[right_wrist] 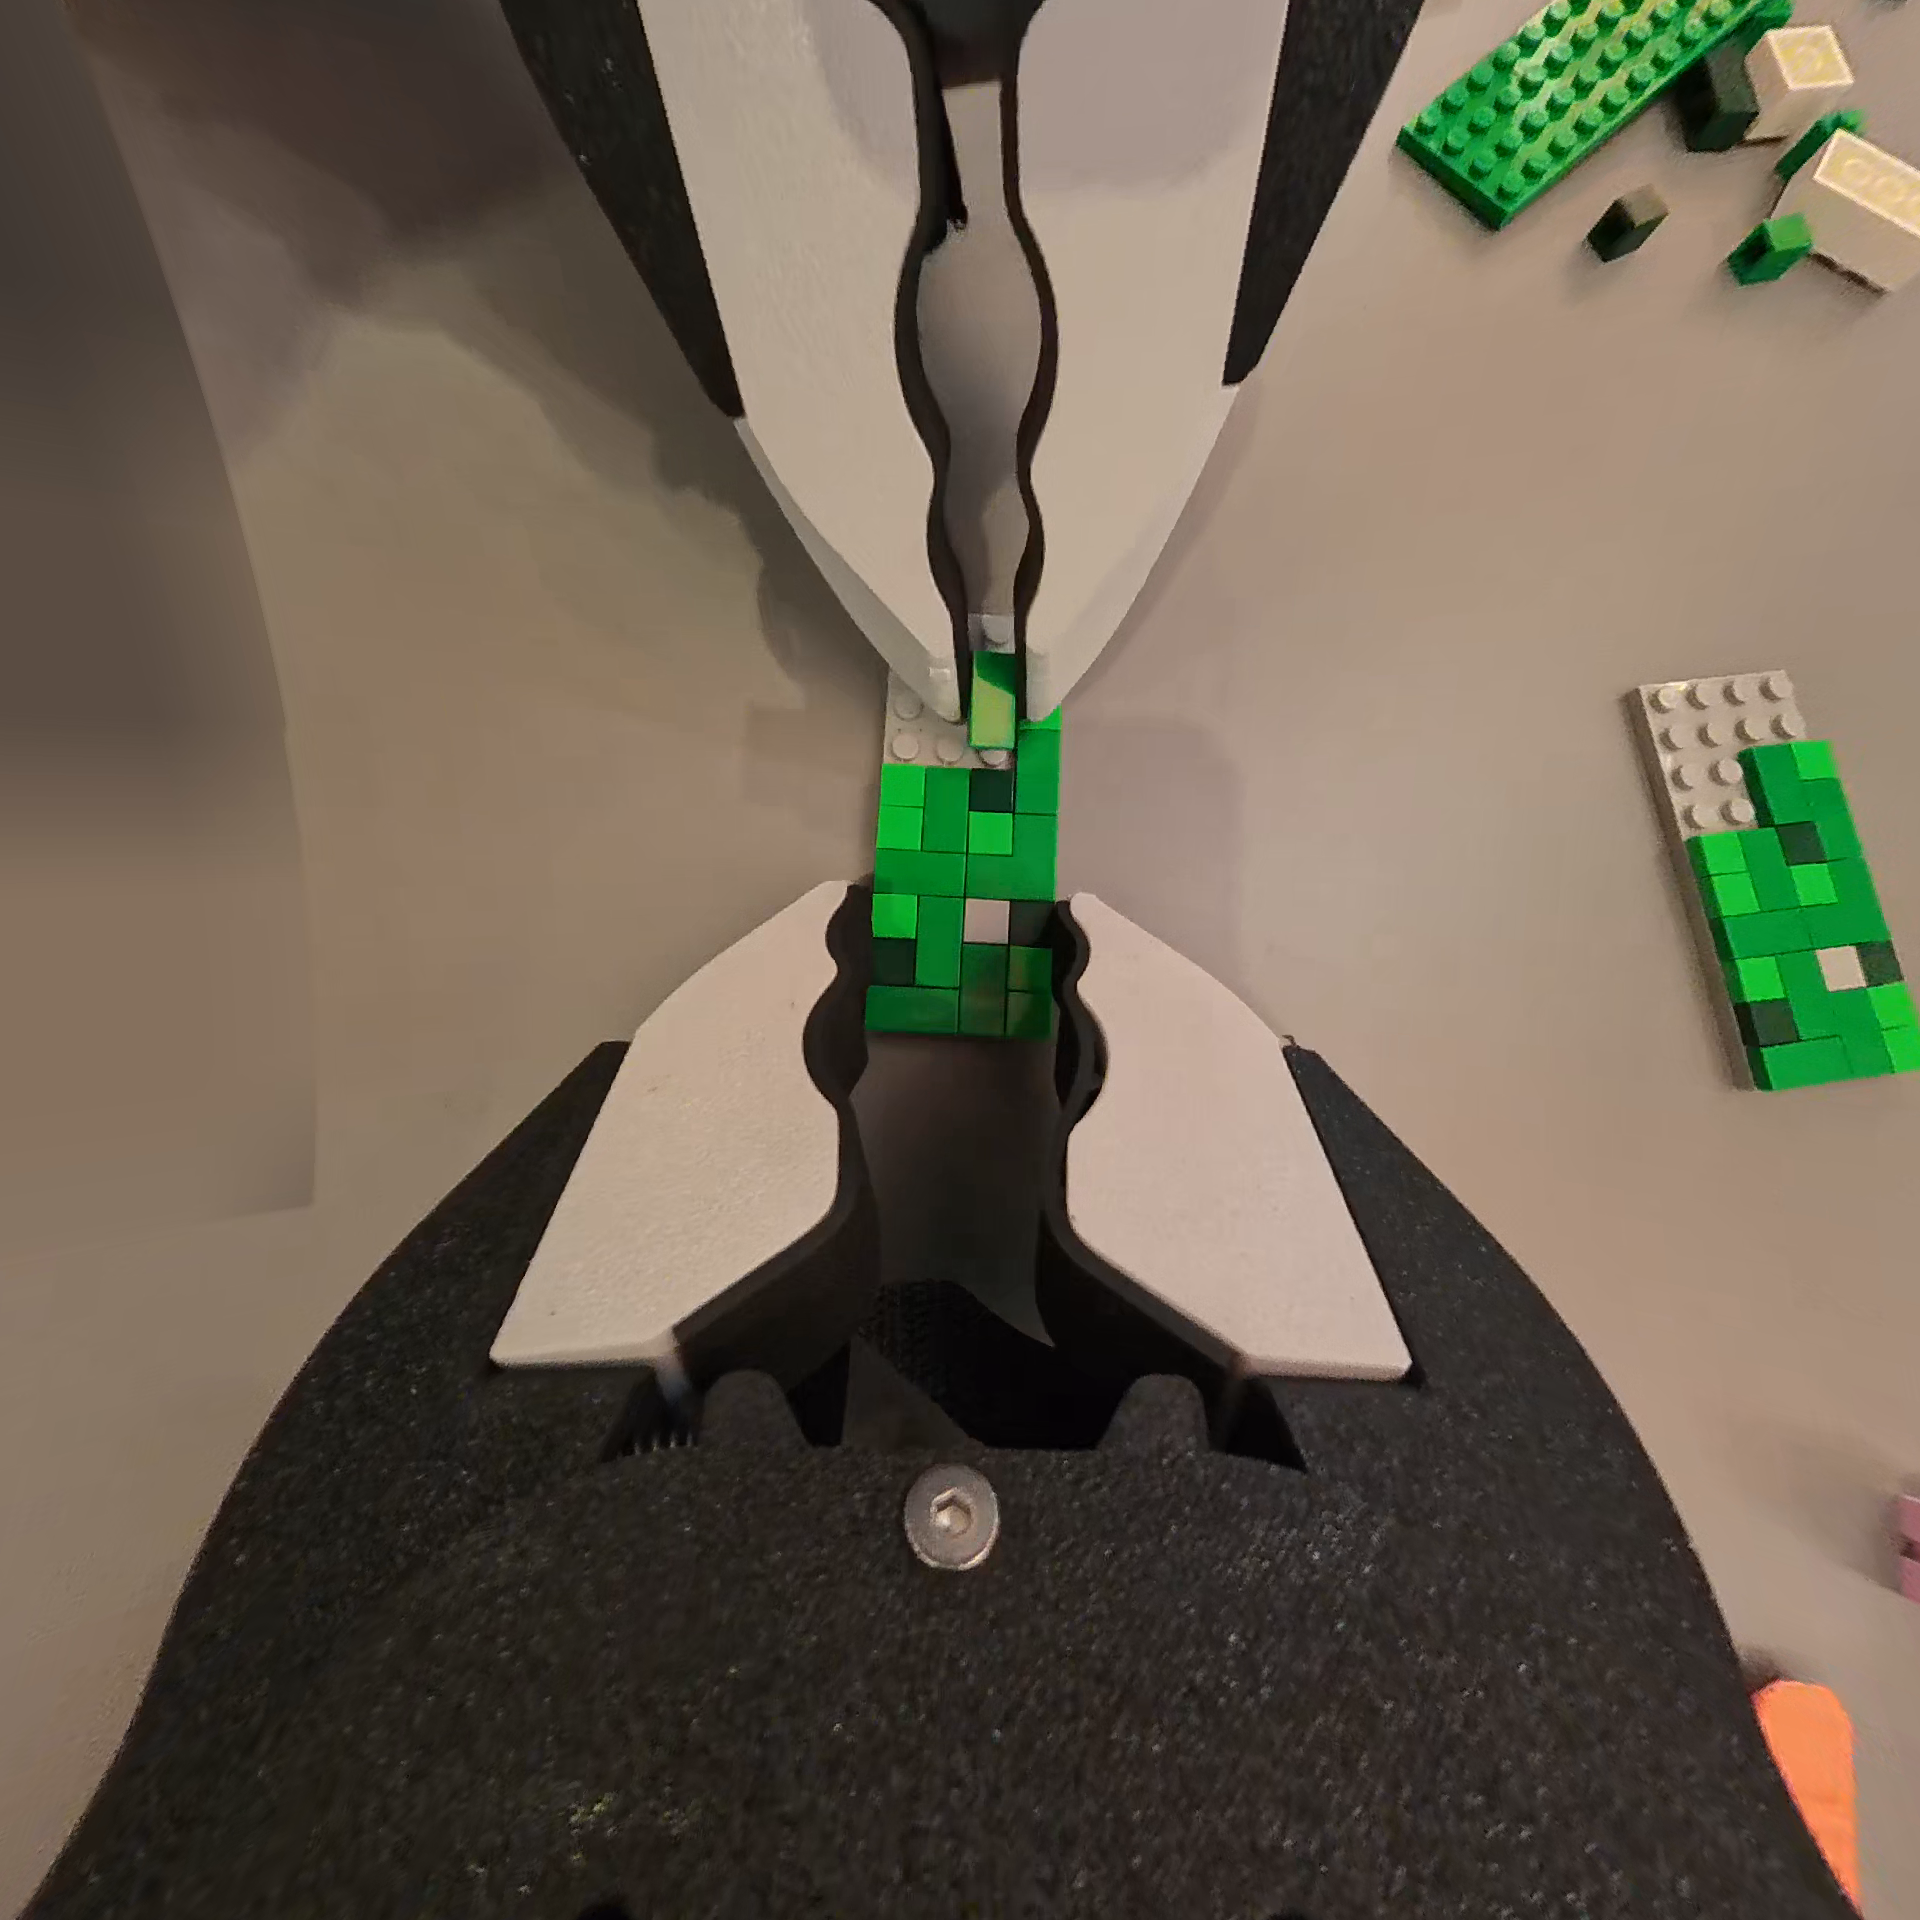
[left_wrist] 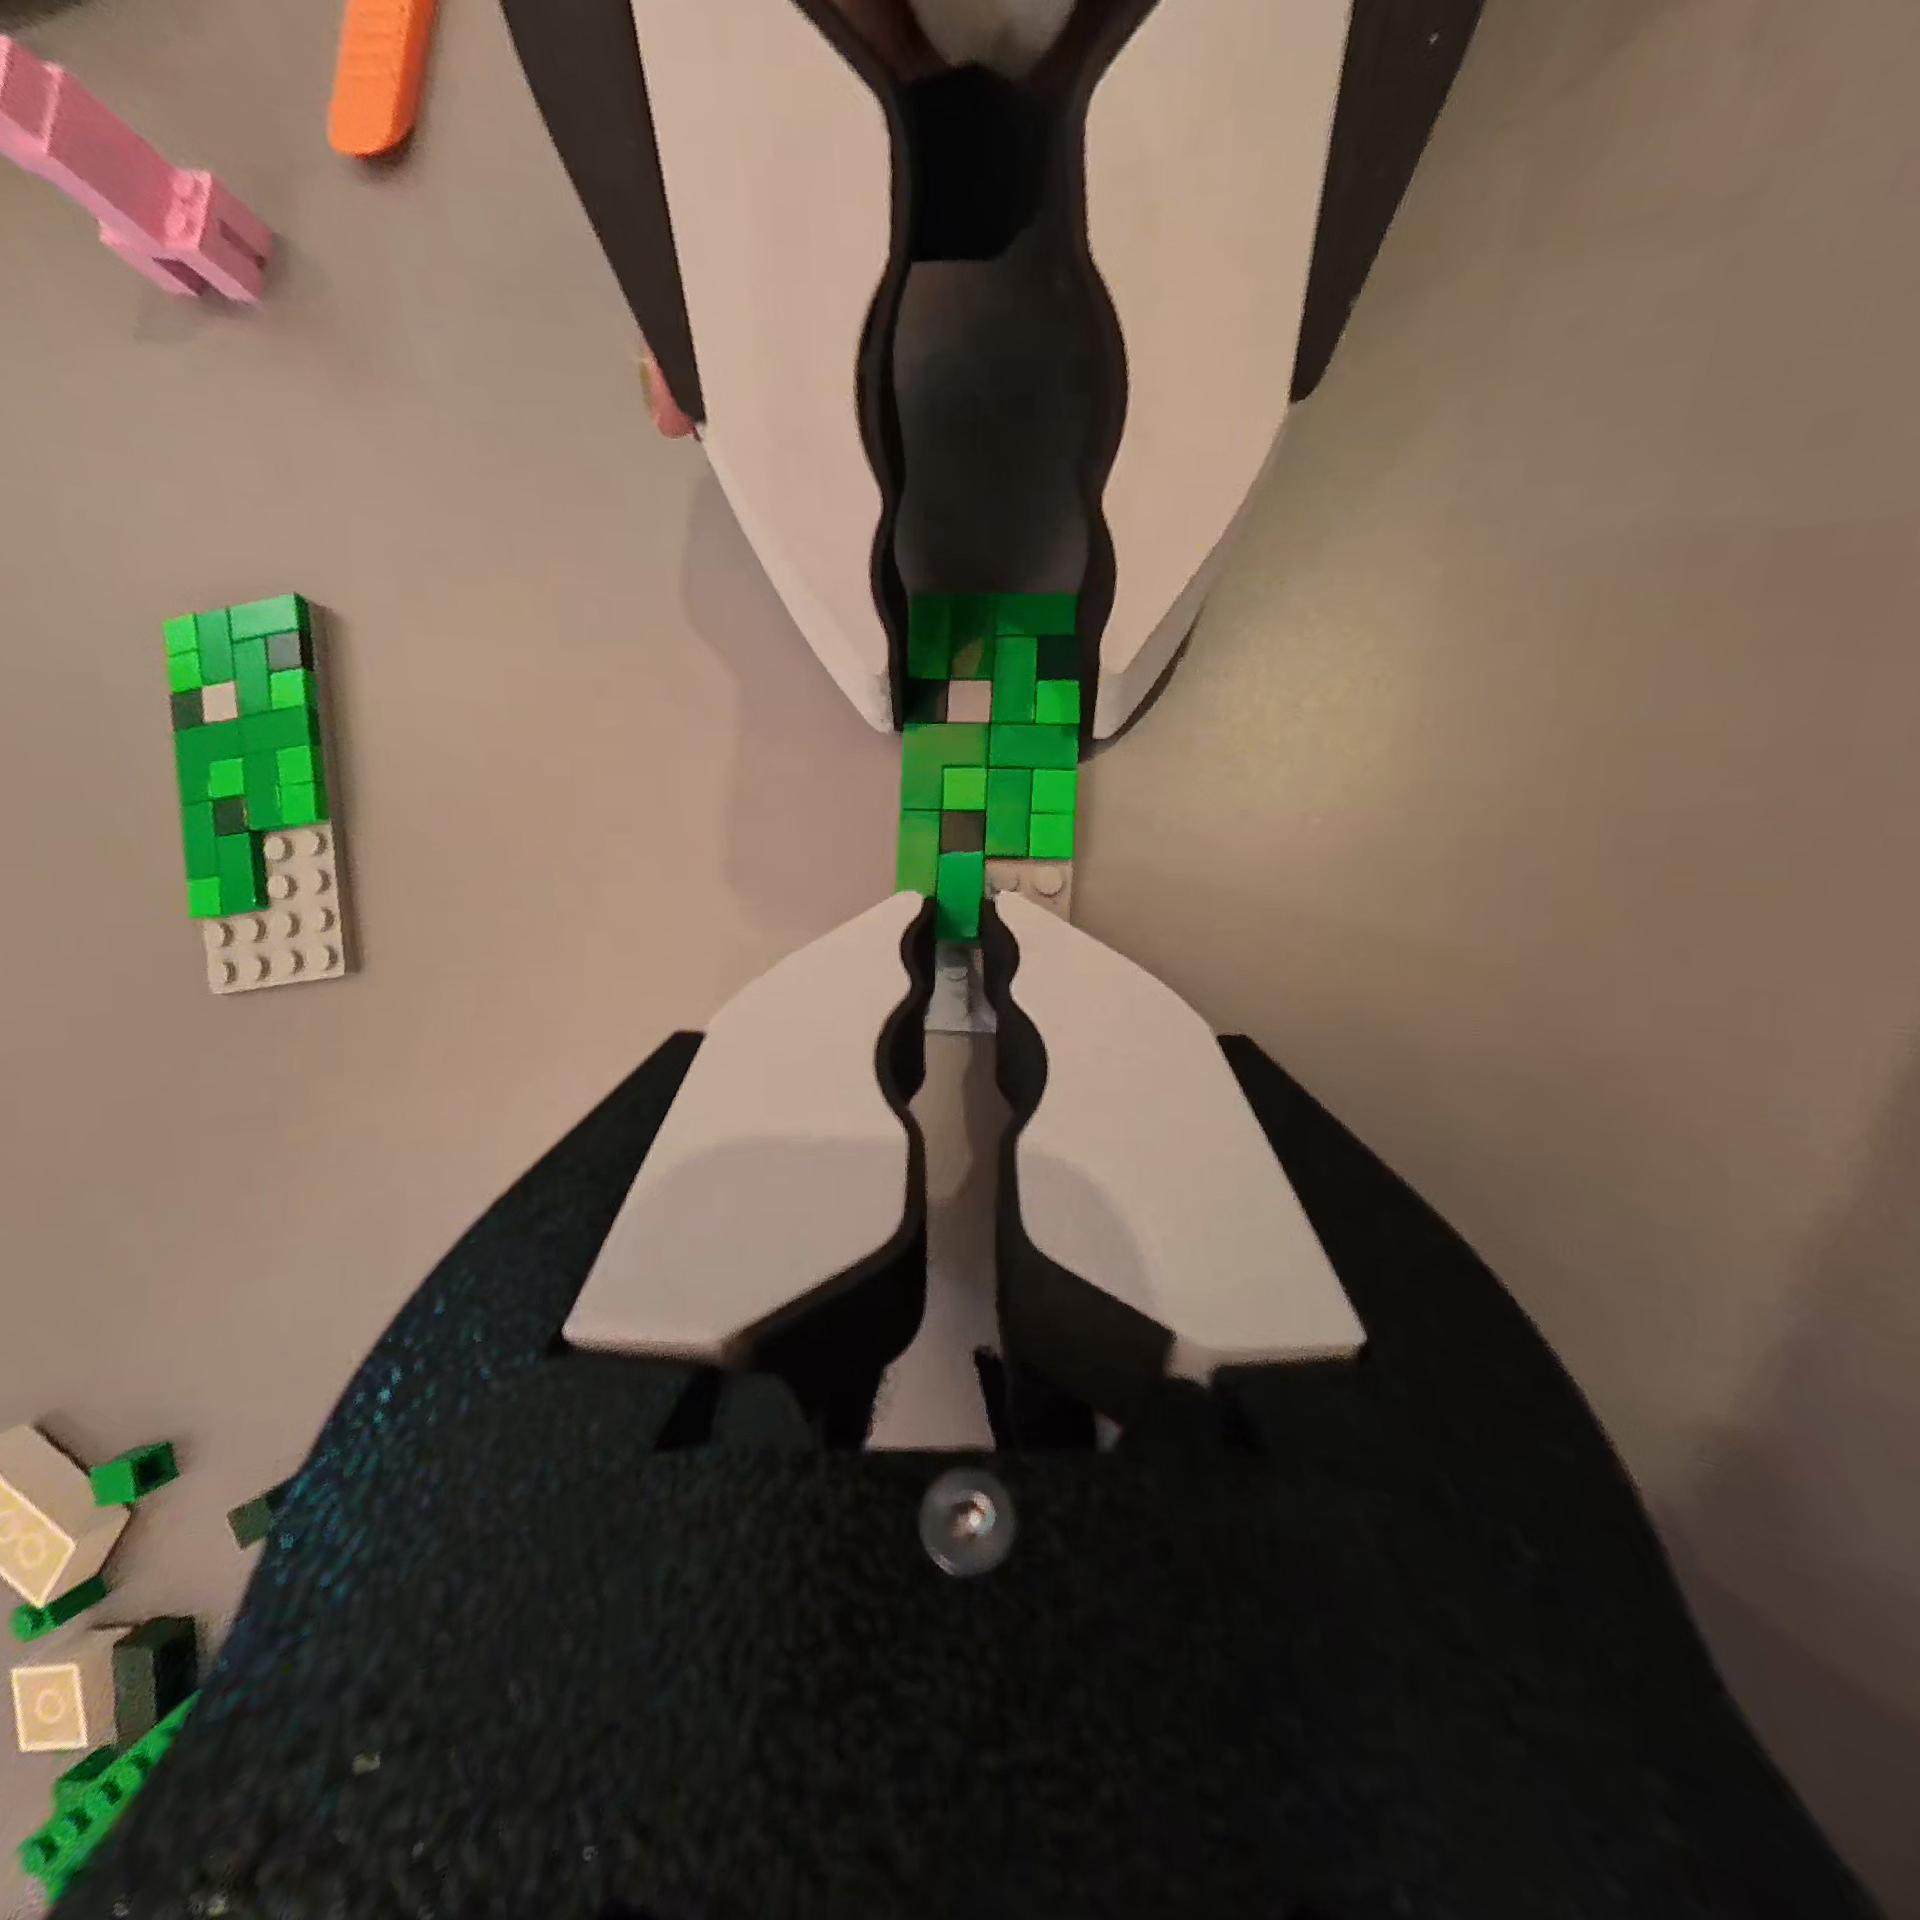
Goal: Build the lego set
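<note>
My left gripper (left_wrist: 959, 914) is shut on a small green tile (left_wrist: 958, 891) and holds it over the bare grey studs at the near end of a grey plate covered in green tiles (left_wrist: 987, 769). My right gripper (right_wrist: 961, 951) is shut on the far end of that same plate (right_wrist: 966, 862), its pads against the plate's two long sides. In the right wrist view the left gripper (right_wrist: 992, 707) comes in from the top with the green tile (right_wrist: 992, 712) between its fingertips. In the left wrist view the right gripper (left_wrist: 992, 665) comes in from the top.
A second grey plate part-covered in green tiles (left_wrist: 255, 790) lies to the left on the grey table, also in the right wrist view (right_wrist: 1787, 883). Loose green and white bricks (left_wrist: 73, 1558) lie at lower left. A green baseplate (right_wrist: 1558, 94), pink piece (left_wrist: 135, 197) and orange piece (left_wrist: 379, 73) lie farther off.
</note>
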The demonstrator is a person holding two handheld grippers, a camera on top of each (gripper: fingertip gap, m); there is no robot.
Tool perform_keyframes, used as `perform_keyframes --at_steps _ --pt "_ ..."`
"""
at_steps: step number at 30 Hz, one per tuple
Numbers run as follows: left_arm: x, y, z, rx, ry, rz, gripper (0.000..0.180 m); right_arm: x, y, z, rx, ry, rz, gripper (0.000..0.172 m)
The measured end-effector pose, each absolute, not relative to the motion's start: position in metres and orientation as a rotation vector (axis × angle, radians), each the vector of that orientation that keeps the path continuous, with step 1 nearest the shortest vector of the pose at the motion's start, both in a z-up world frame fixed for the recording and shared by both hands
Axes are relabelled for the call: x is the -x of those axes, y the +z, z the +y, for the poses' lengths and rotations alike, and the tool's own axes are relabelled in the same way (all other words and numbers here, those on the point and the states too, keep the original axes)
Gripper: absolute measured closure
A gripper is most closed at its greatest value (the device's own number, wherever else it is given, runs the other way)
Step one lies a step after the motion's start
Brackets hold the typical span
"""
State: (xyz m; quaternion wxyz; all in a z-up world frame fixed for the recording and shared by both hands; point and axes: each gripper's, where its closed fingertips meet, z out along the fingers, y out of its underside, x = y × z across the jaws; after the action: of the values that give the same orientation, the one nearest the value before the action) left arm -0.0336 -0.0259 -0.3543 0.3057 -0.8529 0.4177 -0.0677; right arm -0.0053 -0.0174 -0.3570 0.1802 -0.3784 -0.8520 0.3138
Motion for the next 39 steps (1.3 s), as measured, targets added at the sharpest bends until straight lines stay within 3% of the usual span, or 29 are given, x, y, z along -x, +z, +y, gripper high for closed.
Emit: perform_keyframes --at_steps 7,13,22,27,33,39 --pt "0.033 -0.353 -0.026 2.278 -0.151 1.114 0.171 0.005 -0.357 -0.018 1.064 0.885 -2.411 0.139" --pt "0.036 -0.352 -0.027 2.301 -0.109 1.108 0.16 0.004 -0.357 -0.018 1.059 0.888 -2.409 0.139" --pt "0.046 -0.347 -0.044 2.259 -0.269 0.996 0.122 0.007 -0.348 -0.019 1.052 1.029 -2.359 0.139" --pt "0.04 -0.347 -0.046 2.246 -0.408 0.901 0.116 0.008 -0.332 -0.019 1.011 1.067 -2.314 0.139" --pt "0.061 -0.303 -0.044 2.036 -0.909 0.312 0.148 0.006 -0.311 -0.022 0.928 1.065 -2.283 0.139" --pt "0.067 -0.286 -0.046 1.936 -1.25 -0.033 0.16 0.012 -0.299 -0.033 0.833 1.055 -2.285 0.139"
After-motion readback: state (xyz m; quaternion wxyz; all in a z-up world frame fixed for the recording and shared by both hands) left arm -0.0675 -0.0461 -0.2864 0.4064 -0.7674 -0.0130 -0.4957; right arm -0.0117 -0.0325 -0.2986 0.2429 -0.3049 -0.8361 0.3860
